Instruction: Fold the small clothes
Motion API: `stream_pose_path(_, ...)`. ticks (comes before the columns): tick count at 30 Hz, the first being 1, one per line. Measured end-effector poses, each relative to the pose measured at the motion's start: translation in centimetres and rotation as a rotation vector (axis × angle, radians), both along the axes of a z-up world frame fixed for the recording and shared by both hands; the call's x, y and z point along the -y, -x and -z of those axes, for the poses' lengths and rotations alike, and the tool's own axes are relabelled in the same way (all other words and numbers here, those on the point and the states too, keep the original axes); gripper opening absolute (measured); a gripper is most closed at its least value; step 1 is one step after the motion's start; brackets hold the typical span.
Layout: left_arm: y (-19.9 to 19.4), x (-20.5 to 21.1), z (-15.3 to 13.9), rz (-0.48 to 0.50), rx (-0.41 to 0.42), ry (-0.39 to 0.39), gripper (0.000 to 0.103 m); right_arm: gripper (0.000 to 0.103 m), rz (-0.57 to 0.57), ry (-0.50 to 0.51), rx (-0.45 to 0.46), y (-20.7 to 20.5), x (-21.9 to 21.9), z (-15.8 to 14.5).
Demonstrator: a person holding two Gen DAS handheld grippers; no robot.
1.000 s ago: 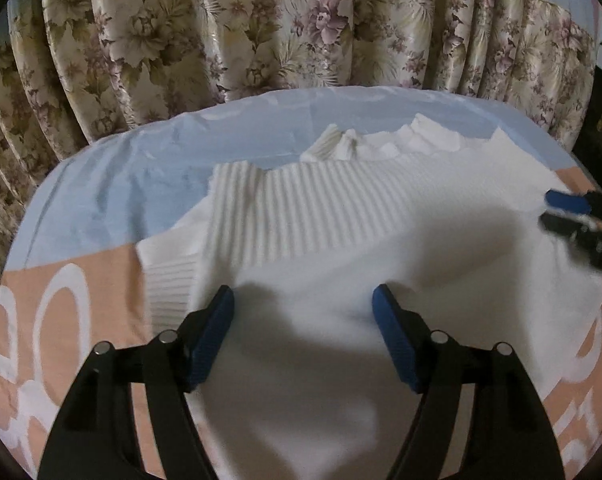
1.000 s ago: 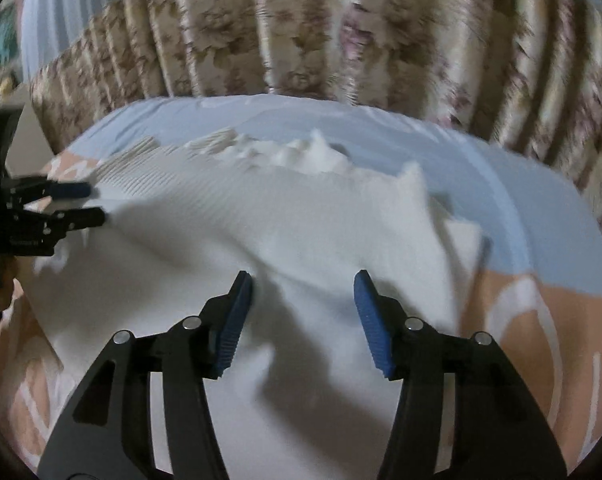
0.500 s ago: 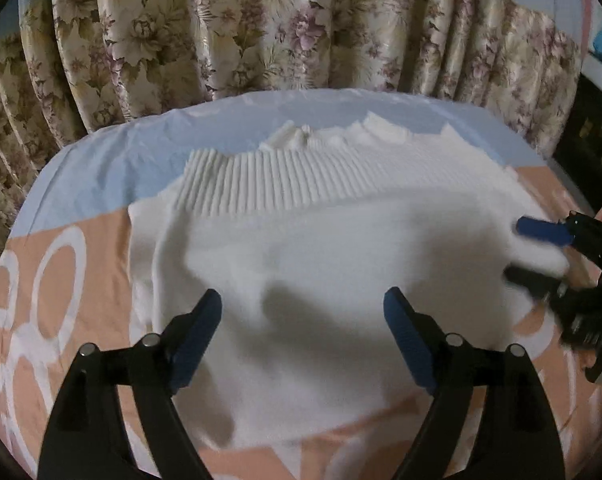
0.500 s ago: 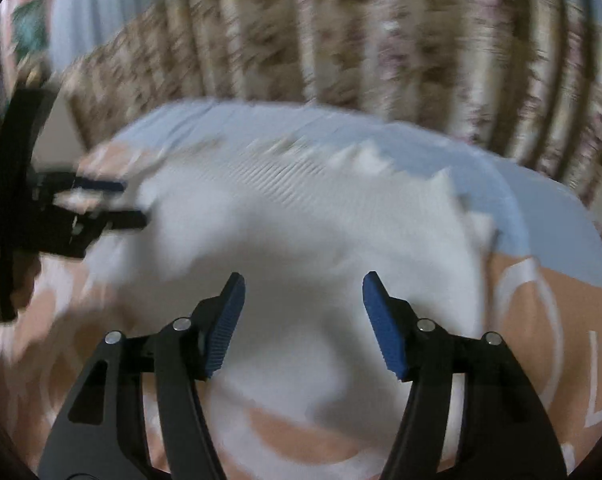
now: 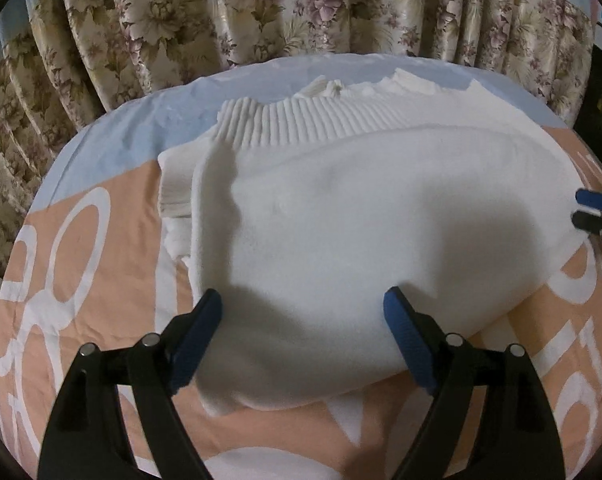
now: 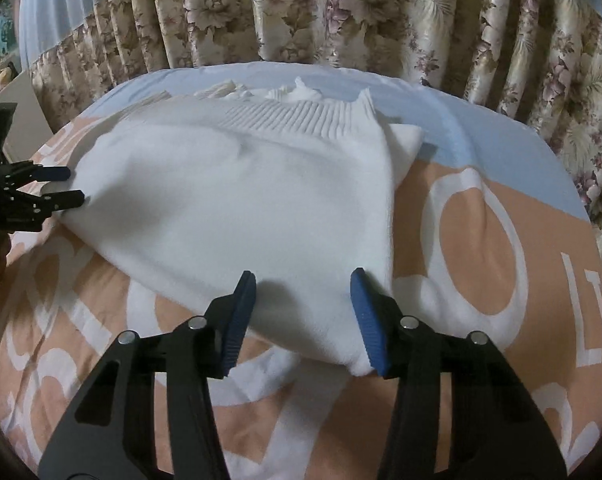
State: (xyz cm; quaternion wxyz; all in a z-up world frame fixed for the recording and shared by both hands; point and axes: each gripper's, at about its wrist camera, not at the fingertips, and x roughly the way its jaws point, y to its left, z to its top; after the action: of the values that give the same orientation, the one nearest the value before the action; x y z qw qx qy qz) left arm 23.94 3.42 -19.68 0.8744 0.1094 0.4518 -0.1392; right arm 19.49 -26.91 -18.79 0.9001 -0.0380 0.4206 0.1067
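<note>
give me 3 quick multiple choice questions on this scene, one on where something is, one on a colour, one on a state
1. Where is the ribbed hem of the white sweater?
A. far side, toward the curtain
B. under the left gripper
C. hanging off the bed

2. What colour are the pads on the fingers?
A. red
B. blue
C. green

3. What state is the left gripper in?
A. shut on the sweater
B. open
C. out of view

Answers: 1 A, the ribbing lies at the far edge below the curtain. 2 B, the pads are blue in both views. 3 B, a wide gap shows between its fingers, like the right gripper.
</note>
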Motion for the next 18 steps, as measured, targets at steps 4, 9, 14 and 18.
stream_pose_path(4,-0.9,0.6,-2.3,-0.016,-0.009,0.045,0.087,0.084,0.012,-0.116,0.059,-0.5,0.7,-3.6)
stream_pose_path(9,-2.6,2.4,-4.9,-0.036,-0.018,0.071,0.097,0.098,0.054,-0.161,0.117,-2.9,2.6,-7.0)
stream_pose_path(14,-4.3,4.8,-4.6,-0.038,-0.034,0.051,0.101,0.099,0.086,-0.183,0.061,-6.2,3.9,-4.9)
stream_pose_path(18,-5.8,6.0,-2.7,-0.049,-0.077,0.021,0.101,0.099,0.118,-0.262,-0.023,-8.5,4.8,-2.0)
